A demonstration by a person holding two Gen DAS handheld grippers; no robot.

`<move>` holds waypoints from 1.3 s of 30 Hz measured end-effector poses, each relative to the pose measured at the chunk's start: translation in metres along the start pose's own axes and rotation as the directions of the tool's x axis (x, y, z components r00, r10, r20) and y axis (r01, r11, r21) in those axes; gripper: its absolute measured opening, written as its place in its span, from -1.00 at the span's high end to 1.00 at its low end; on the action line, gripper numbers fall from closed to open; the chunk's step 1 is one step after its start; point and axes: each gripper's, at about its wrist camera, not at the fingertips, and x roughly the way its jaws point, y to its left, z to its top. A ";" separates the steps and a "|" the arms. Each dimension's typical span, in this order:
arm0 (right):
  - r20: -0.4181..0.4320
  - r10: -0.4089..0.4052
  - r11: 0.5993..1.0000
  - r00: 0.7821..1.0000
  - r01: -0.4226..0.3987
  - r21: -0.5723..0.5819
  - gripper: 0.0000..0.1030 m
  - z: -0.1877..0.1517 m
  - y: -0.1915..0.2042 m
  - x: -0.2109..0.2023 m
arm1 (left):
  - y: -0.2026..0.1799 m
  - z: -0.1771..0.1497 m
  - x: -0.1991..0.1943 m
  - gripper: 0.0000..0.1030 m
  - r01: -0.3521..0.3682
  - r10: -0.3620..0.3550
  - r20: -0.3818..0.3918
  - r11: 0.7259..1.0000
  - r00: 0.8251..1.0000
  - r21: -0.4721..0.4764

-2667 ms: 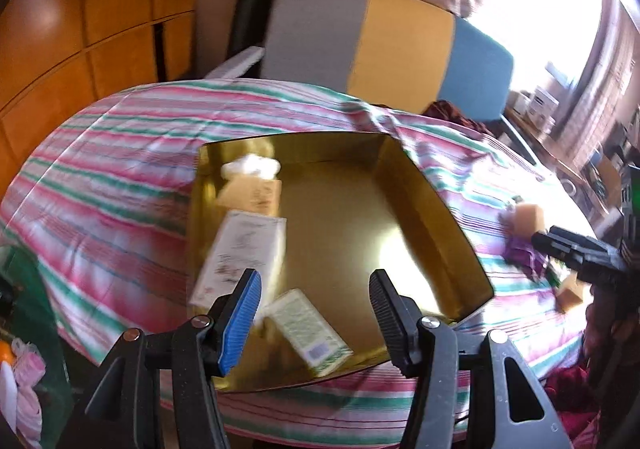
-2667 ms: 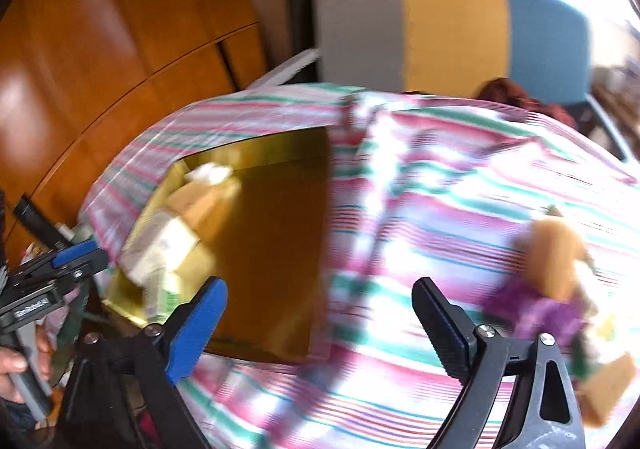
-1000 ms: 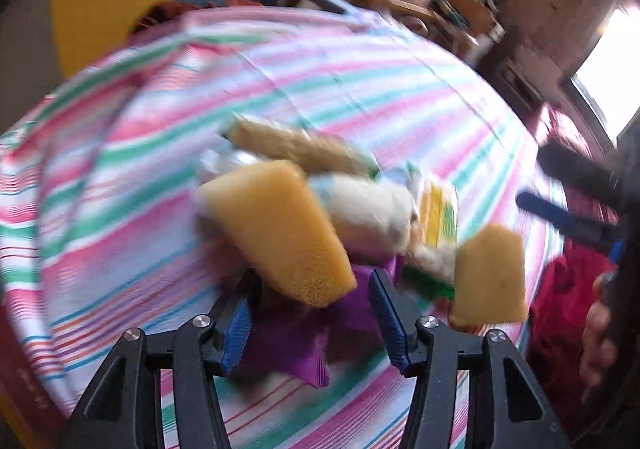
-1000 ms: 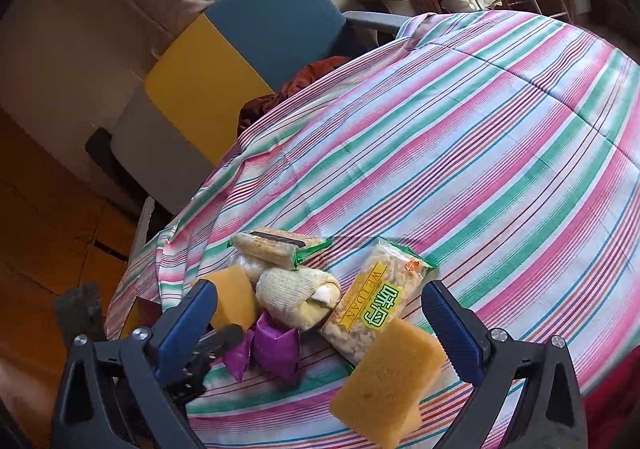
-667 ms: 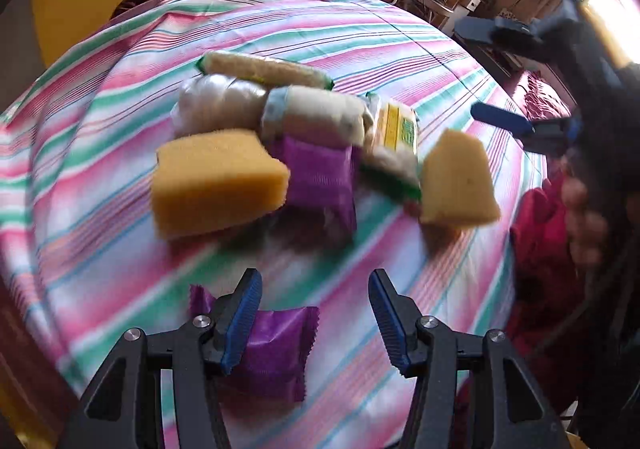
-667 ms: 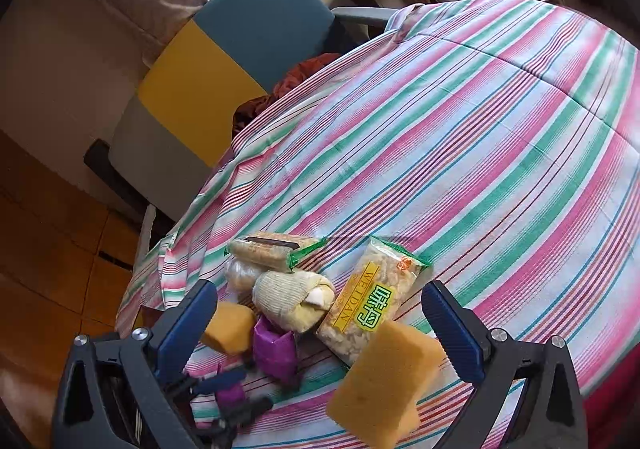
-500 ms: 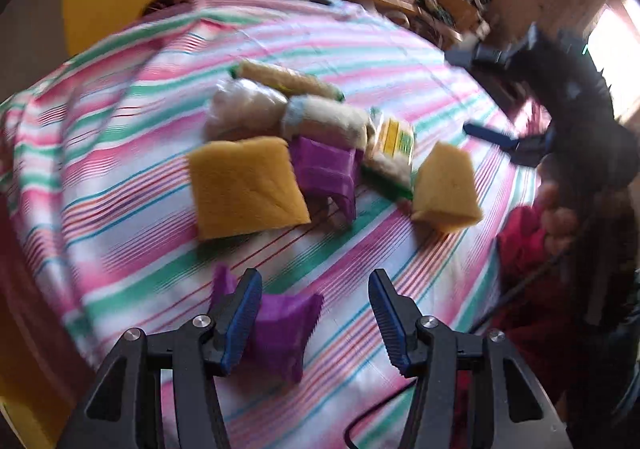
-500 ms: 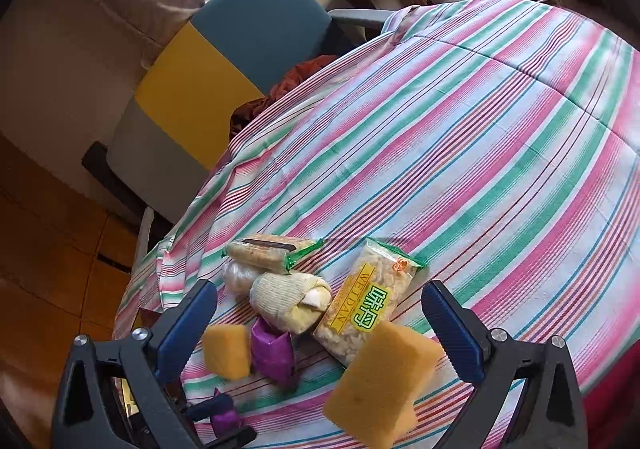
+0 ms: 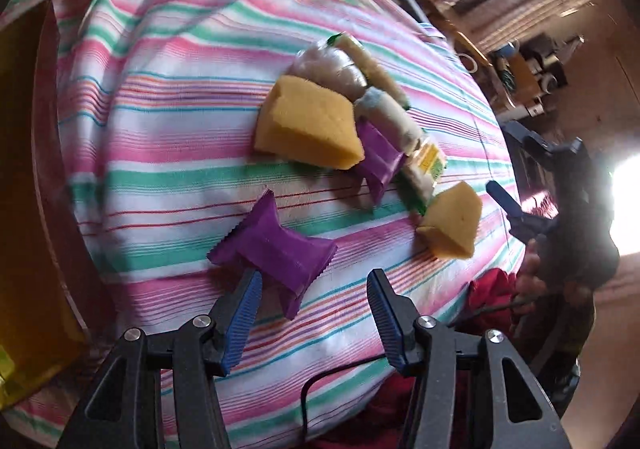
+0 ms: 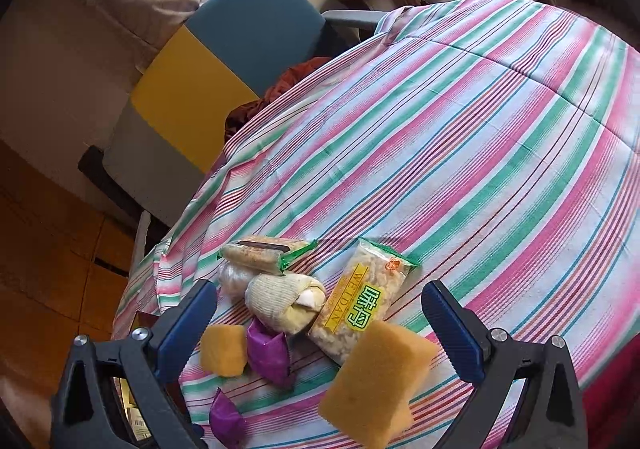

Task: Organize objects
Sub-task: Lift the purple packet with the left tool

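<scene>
We're hovering the left gripper (image 9: 314,317), jaws parted and just narrowing, its left jaw brushing the crinkled purple foil sachet (image 9: 272,245) beside the big yellow sponge block (image 9: 308,125); closing off-centre, we're risking flicking it away. The right gripper (image 10: 320,323) is waiting open.

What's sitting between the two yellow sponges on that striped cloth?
In the left wrist view, a purple packet and a yellow-green snack bag lie between the big sponge and the smaller sponge.
</scene>
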 end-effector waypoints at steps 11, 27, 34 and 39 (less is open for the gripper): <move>0.008 0.013 0.999 1.000 -0.013 0.034 -1.00 0.002 -0.006 -0.003 | -0.015 0.021 0.027 -0.07 -0.083 0.083 0.026 0.996 0.996 0.018; -0.007 0.019 0.999 1.000 -0.019 0.047 -1.00 0.003 -0.008 0.000 | -0.043 0.030 0.039 -0.30 -0.138 0.139 0.012 0.969 0.990 0.203; -0.008 0.016 0.999 1.000 -0.016 0.045 -1.00 0.002 -0.007 0.000 | -0.057 0.019 0.040 -0.61 -0.166 0.156 0.058 0.915 0.986 0.368; -0.009 0.013 0.999 1.000 -0.012 0.041 -1.00 0.002 -0.006 0.001 | -0.059 0.028 0.054 -0.59 -0.217 0.209 0.065 0.892 0.976 0.396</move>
